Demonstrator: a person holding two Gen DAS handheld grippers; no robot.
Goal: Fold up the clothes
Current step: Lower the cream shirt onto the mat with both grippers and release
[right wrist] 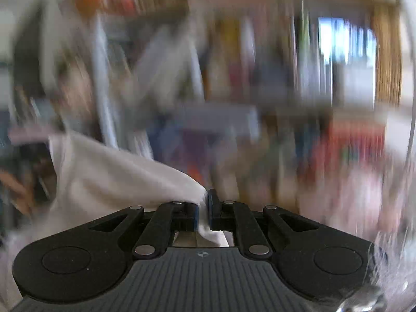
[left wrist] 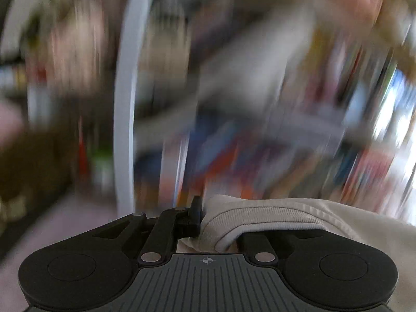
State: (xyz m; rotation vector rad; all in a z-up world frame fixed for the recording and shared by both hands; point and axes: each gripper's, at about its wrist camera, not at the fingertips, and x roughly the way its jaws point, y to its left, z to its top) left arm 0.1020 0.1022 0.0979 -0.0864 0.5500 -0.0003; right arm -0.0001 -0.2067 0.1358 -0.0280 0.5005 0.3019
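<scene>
Left wrist view: left gripper (left wrist: 201, 217) clamps the white garment's (left wrist: 286, 218) ribbed hem, cloth trailing right; right gripper (right wrist: 204, 209) pinches its (right wrist: 117, 176) other edge, cloth trailing left.

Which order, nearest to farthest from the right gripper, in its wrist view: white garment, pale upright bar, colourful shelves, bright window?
1. white garment, pinched by the right gripper, draping left.
2. pale upright bar, left, before the shelves.
3. colourful shelves and bright window, right background: too blurred to rank.
</scene>
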